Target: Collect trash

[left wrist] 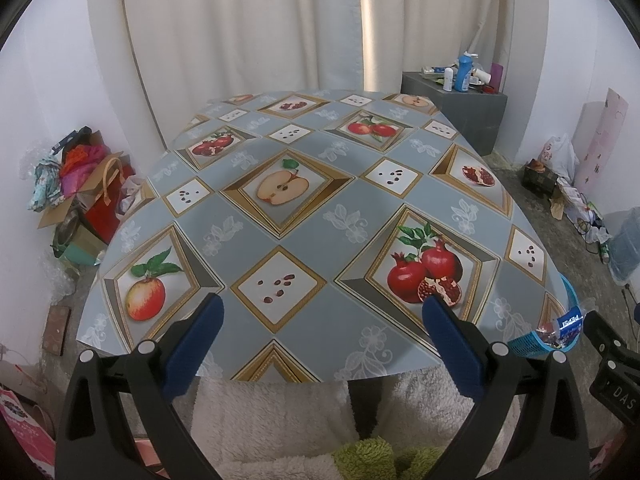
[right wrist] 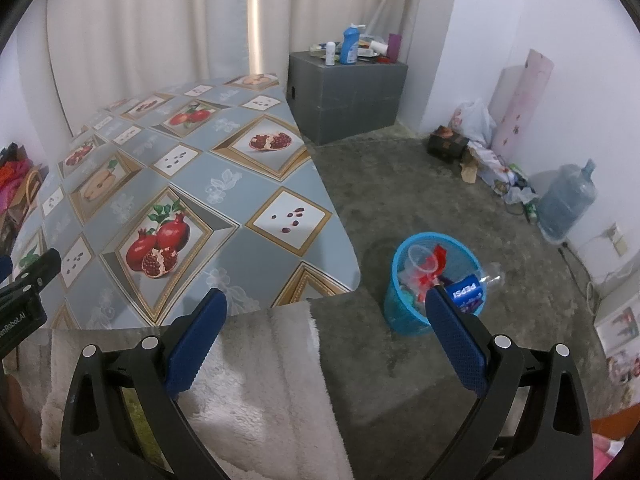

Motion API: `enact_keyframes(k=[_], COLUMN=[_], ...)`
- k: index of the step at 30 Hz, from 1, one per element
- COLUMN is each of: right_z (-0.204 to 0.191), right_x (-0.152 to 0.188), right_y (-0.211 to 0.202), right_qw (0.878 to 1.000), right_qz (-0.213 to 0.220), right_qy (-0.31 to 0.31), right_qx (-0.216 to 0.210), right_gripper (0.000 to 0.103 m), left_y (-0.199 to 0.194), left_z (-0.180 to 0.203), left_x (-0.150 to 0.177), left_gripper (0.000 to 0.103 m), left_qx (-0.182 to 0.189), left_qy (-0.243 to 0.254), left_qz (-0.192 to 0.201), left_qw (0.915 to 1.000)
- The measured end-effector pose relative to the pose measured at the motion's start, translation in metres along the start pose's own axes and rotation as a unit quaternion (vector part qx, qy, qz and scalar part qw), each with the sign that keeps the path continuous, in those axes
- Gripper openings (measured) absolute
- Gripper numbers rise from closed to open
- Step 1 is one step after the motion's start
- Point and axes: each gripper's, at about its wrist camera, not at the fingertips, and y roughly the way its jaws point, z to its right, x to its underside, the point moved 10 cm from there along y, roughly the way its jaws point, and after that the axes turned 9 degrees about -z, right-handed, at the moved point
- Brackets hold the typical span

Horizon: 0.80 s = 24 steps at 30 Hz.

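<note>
A blue plastic basket (right wrist: 394, 312) stands on the floor to the right of the table. It holds a Pepsi bottle (right wrist: 472, 286), a clear plastic cup (right wrist: 420, 260) and red wrappers (right wrist: 438, 258). The same basket (left wrist: 532, 342) peeks past the table's right edge in the left wrist view, with the Pepsi bottle (left wrist: 570, 320) sticking out. My left gripper (left wrist: 322, 312) hangs open over the table's near edge, holding nothing. Over the white towel near the table corner, my right gripper (right wrist: 326, 304) is open and empty too. The table (left wrist: 304, 216) carries a fruit-print cloth with no trash seen on it.
A grey box (right wrist: 348, 92) with bottles on top stands behind the table. Bags and a big water jug (right wrist: 568, 200) line the right wall. Boxes and bags (left wrist: 80, 196) pile up left of the table. A fluffy white towel (right wrist: 260, 380) lies below both grippers.
</note>
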Motion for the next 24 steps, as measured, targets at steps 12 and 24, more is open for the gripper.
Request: enact_keyframes(k=[12,24], right_z=[0.0010,-0.0059], right_x=[0.0004,0.0000], right_y=[0.0000,-0.0023], right_qw=[1.000,1.000], right_qz=[0.000,0.000], right_qy=[0.001,0.002], right_qx=[0.000,-0.003], right_gripper=[0.095,0.095], left_y=[-0.0003,-0.0007], left_z=[0.0010,0.0021], left_x=[0.0004,0.0010], left_gripper=[0.097,0.097], left_qx=[-0.001,-0.002], left_qy=[0.000,0.000], left_qz=[0.000,0.000], left_qw=[1.0000,1.0000])
